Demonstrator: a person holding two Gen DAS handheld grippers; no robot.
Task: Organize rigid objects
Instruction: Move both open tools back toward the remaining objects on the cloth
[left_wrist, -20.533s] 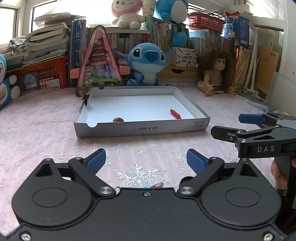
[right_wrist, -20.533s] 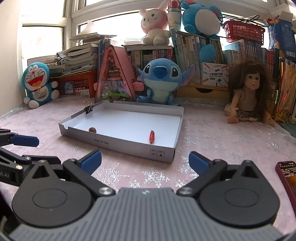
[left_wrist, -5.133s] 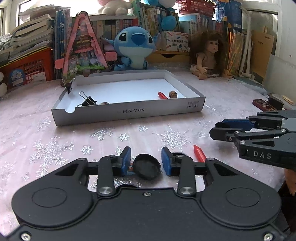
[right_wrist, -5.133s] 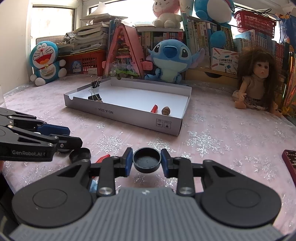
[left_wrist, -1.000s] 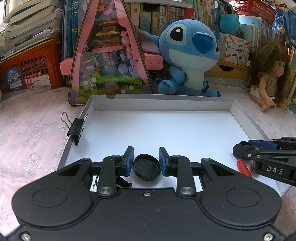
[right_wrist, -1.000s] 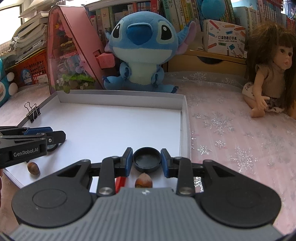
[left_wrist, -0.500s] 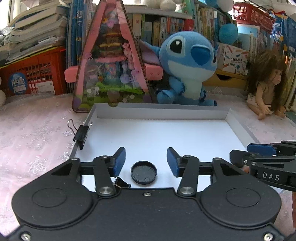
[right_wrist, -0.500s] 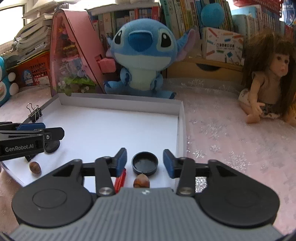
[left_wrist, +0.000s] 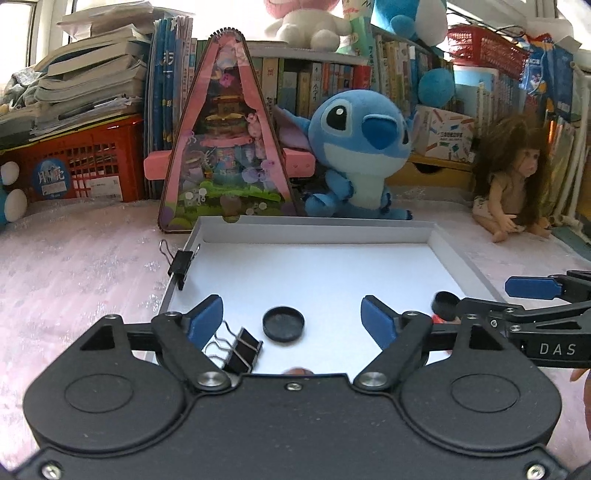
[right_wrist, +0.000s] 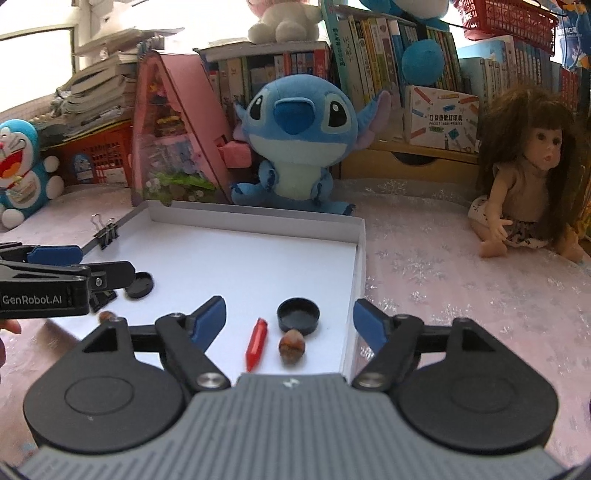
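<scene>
Two black caps (left_wrist: 283, 324) (right_wrist: 298, 315) are seen inside the white tray (right_wrist: 258, 221). Above the tray, the "GenRobot.AI" left gripper (left_wrist: 291, 321) and the "DAS" right gripper (right_wrist: 290, 319) are held with fingers released.

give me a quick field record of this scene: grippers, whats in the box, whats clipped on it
left gripper: open, empty, above the box's left side
right gripper: open, empty, above the box's right side
container: shallow white cardboard box
left black cap: lying in box, free
right black cap: lying in box, open side up
red crayon: left of hazelnut
loose binder clip: in box, near left corner
clipped binder clip: on left wall
</scene>
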